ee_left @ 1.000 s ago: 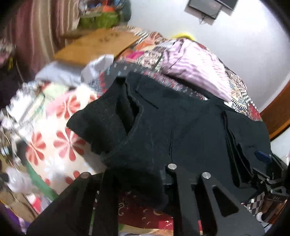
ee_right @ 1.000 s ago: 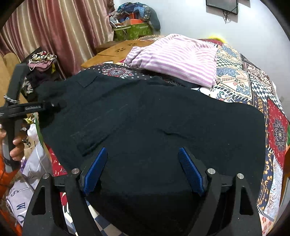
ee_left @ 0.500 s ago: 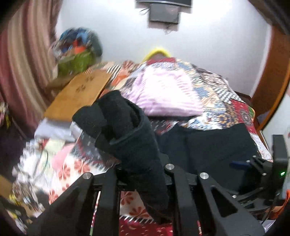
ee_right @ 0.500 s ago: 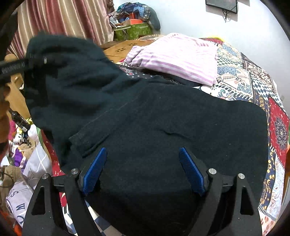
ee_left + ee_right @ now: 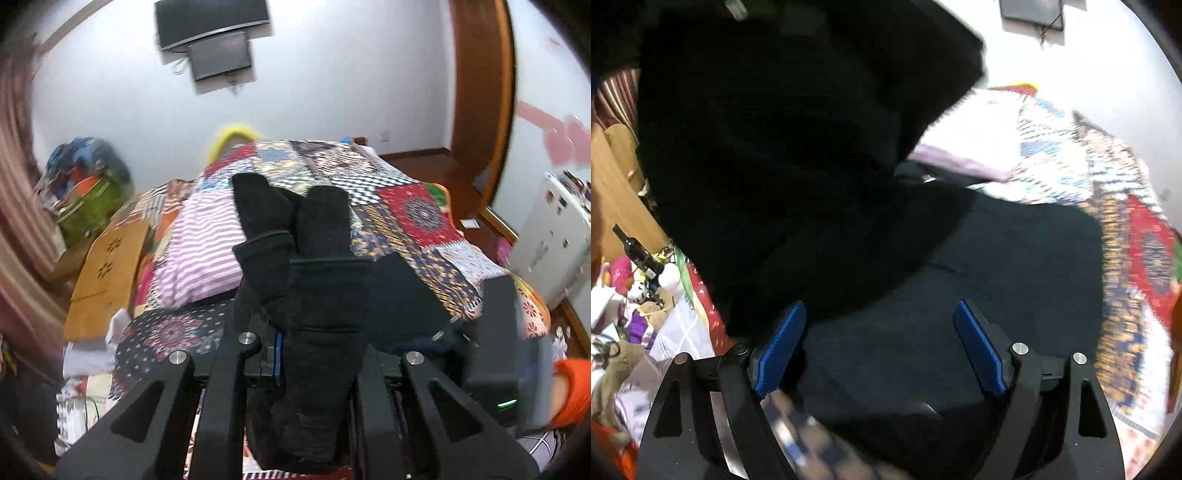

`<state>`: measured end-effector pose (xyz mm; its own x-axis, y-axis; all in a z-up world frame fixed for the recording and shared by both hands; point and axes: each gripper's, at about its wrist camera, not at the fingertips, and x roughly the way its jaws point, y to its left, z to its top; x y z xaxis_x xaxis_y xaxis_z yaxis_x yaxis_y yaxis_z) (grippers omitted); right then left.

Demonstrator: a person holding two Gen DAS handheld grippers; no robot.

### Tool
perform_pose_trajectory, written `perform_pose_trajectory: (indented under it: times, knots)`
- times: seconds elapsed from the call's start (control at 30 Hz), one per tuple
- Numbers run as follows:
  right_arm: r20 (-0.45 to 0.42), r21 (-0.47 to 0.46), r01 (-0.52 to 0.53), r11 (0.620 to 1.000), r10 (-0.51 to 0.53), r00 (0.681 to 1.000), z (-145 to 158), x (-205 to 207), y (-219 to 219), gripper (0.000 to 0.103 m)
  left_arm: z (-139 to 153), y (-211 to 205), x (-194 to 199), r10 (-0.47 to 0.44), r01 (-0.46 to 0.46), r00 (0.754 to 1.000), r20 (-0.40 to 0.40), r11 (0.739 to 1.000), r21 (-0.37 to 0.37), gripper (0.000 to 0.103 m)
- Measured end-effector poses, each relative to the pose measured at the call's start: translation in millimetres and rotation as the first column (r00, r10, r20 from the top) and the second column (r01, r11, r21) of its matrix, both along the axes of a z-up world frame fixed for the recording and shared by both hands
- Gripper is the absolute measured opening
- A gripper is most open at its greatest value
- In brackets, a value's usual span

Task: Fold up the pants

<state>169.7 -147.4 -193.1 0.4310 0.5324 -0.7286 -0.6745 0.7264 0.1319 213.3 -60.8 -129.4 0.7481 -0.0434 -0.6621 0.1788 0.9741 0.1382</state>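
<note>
Left tool (image 5: 314, 347) pinches a bunched fold of the black pants (image 5: 310, 258), lifted above the bed (image 5: 417, 206). From my right tool (image 5: 879, 347), spread wide, I see the raised cloth at 11 o'clock, the rest flat. Striped pillow (image 5: 207, 251) at 10 o'clock.

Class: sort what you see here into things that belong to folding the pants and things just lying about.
Job:
pants
left gripper, shut on them
right gripper, open
bed

Lying about:
striped pillow
wooden board
bottle
wall screen
</note>
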Motion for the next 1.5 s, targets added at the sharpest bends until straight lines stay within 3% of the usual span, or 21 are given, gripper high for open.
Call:
perform_pose_trajectory:
  times: [0.07, 0.2, 0.47, 0.6, 0.77, 1.0, 1.17, 1.5]
  knots:
    - [0.032, 0.003, 0.049, 0.999, -0.049, 0.998, 11.7, -5.2, -28.0, 0.082, -2.1, -14.5, 1.1, -0.031, 0.031, 0.999, -0.010, 0.999, 0.015, 0.011]
    - [-0.005, 0.040, 0.149, 0.988, -0.149, 0.989, 15.8, -1.7, -76.3, 0.082, -4.8, -38.5, 6.0, -0.073, 0.074, 0.997, -0.024, 0.997, 0.030, 0.011]
    - [-0.152, 0.096, 0.163, 0.982, -0.147, 0.977, -26.1, 12.6, -85.3, 0.082, -17.1, -88.8, 6.9, -0.185, 0.189, 0.981, -0.065, 0.980, 0.060, 0.011]
    - [-0.109, 0.096, 0.234, 0.967, -0.223, 0.969, -16.2, 14.3, -109.1, 0.082, -30.2, -108.8, 5.2, -0.229, 0.236, 0.969, -0.093, 0.969, 0.071, 0.011]
    - [-0.004, -0.019, 0.335, 0.942, -0.335, 0.942, -5.2, 11.2, -146.7, 0.082, -53.3, -132.2, 7.2, -0.259, 0.270, 0.957, -0.129, 0.959, 0.080, 0.011]
    - [-0.029, 0.018, 0.489, 0.872, -0.489, 0.872, 1.2, 12.4, -210.0, 0.082, -94.2, -160.4, 1.2, -0.297, 0.331, 0.933, -0.203, 0.930, 0.160, 0.014]
    - [-0.011, 0.035, 0.513, 0.857, -0.513, 0.858, 10.3, 10.9, -219.0, 0.082, -104.6, -164.1, -12.3, -0.291, 0.336, 0.934, -0.205, 0.911, 0.237, 0.016]
    - [0.047, 0.076, 0.506, 0.859, -0.510, 0.859, 26.1, 12.2, -207.2, 0.082, -103.9, -161.0, -19.9, -0.226, 0.280, 0.949, -0.221, 0.924, 0.261, 0.023]
